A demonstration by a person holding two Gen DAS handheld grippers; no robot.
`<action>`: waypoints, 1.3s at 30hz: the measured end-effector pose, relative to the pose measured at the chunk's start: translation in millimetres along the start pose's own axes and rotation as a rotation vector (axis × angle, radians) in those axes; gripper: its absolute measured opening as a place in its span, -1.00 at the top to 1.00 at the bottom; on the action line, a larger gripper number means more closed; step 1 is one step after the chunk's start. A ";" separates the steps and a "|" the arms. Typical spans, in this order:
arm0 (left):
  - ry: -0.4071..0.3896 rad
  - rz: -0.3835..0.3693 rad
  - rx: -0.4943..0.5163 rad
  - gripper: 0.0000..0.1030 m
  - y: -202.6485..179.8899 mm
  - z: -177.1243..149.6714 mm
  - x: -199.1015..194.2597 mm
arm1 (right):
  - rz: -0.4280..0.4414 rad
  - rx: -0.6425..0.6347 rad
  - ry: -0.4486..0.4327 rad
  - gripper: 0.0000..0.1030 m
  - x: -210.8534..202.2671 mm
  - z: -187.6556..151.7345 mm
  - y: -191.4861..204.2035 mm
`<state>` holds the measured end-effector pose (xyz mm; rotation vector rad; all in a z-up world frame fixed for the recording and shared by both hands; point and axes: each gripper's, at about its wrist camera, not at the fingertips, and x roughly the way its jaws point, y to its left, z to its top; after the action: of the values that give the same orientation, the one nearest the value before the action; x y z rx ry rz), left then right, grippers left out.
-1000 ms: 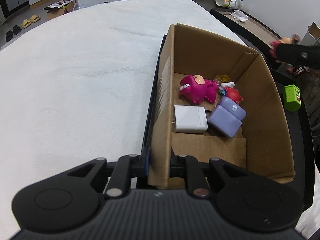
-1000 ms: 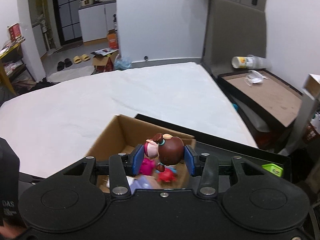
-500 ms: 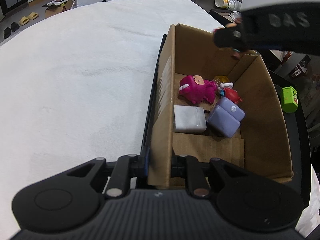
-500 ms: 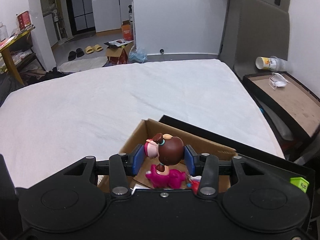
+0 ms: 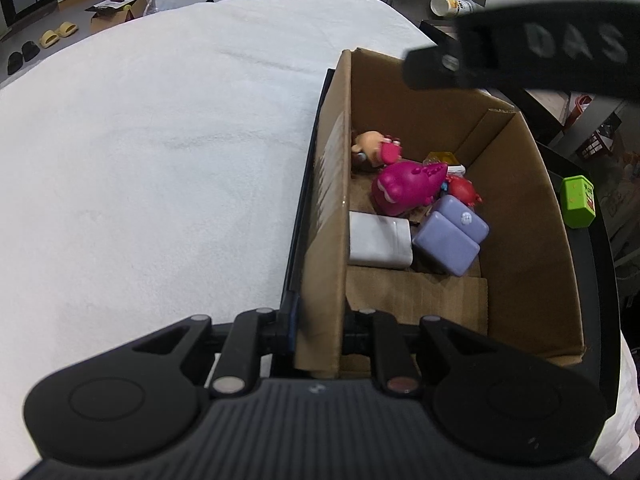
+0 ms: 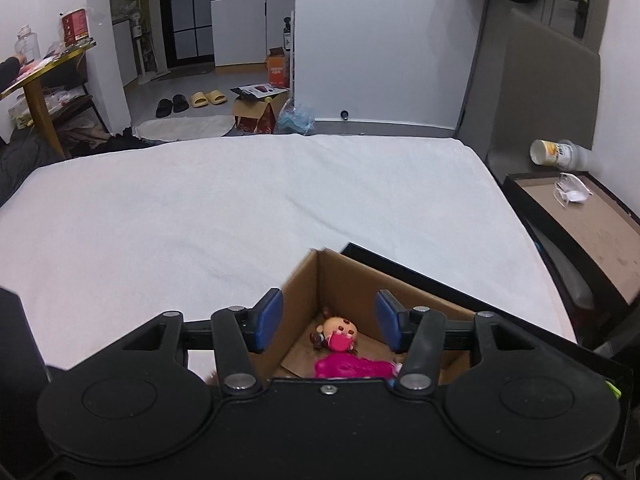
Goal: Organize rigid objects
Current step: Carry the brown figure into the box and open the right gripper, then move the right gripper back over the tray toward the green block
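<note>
Right wrist: cardboard box point(image 6: 352, 288) with doll point(image 6: 338, 330) and pink toy point(image 6: 352, 368) beneath spread, empty right gripper point(image 6: 329, 320).

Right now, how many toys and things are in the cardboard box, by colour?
Pink: 2, the dinosaur and the pink-masked doll
Purple: 1, the block
White: 1, the charger
Red: 1, the small toy
Yellow: 1, the small piece
Total: 6
</note>
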<state>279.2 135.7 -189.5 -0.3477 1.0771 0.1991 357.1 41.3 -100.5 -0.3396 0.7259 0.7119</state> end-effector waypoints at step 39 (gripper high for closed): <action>-0.009 0.055 0.014 0.71 -12.0 -0.9 0.5 | -0.217 0.149 -0.008 -0.16 -67.6 -101.3 -140.3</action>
<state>282.6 124.1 -188.2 -0.3049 1.0796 0.2418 369.7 -143.2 -118.5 -0.2739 0.7181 0.4511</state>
